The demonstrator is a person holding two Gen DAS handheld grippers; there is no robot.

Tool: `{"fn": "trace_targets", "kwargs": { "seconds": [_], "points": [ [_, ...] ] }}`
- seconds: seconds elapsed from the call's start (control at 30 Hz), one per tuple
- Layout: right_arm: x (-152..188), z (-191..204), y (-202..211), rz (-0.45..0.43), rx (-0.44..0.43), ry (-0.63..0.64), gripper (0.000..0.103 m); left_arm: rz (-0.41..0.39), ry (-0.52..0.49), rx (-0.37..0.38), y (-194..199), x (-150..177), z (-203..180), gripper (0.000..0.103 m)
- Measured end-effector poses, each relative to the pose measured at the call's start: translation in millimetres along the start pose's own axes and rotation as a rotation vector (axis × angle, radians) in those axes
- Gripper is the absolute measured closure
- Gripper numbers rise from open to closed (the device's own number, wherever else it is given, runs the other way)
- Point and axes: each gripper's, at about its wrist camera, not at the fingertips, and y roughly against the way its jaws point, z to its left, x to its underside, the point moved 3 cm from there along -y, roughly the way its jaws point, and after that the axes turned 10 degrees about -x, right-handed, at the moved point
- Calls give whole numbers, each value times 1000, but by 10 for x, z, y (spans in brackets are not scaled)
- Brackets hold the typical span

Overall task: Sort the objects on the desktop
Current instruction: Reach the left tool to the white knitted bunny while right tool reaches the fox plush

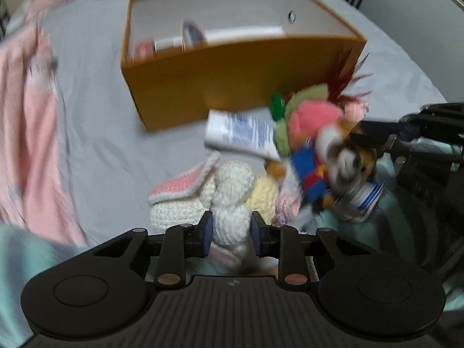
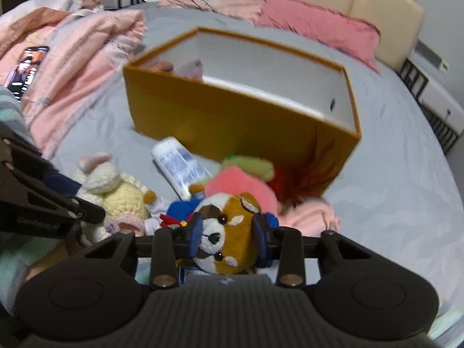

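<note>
On the grey bedsheet lies a heap of toys in front of an orange box with a white inside. My left gripper is shut on a limb of a white crocheted toy, which lies beside a pink-and-white crocheted piece. My right gripper is shut on the head of a red panda plush in blue clothes. The blue pads press both sides of the head. A white tube with blue print lies between the heap and the box.
The box holds a few small items at its far end. A pink plush with a green rim, red feathers and a green disc lie by the box. A pink quilt with a phone on it is left; pillows are behind.
</note>
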Motion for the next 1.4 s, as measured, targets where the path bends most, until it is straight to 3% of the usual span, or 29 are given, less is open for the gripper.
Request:
{"fn": "trace_targets", "kwargs": {
  "seconds": [0.1,0.27,0.53,0.63,0.8,0.93,1.07,1.27,1.4],
  "points": [
    [-181,-1,64,-27,-93,-30,103,-64,-49,-8,117,-109,104,73],
    [-319,38,-102,10,-78,-3,98,-147,-141,-8,142,-228,162,73],
    [-253,10,-322,91,-95,-101,97,-43,-191,51,-101,-147,81,71],
    [-264,14,-383,104,-91,-113,96,-3,-140,82,-120,-155,154,70],
    [-277,1,-344,98,-97,-137,91,40,33,104,-61,-139,350,53],
    [-244,-40,-260,89,-95,-177,88,111,253,142,-33,-110,534,53],
    [-183,-52,-211,86,-100,-204,88,128,368,131,-29,-167,603,52],
    [-120,-105,-160,70,-98,-213,87,172,408,145,-149,-236,520,52],
    [-98,-128,-150,68,-104,-214,85,170,317,37,-258,-299,331,53]
  ]
}}
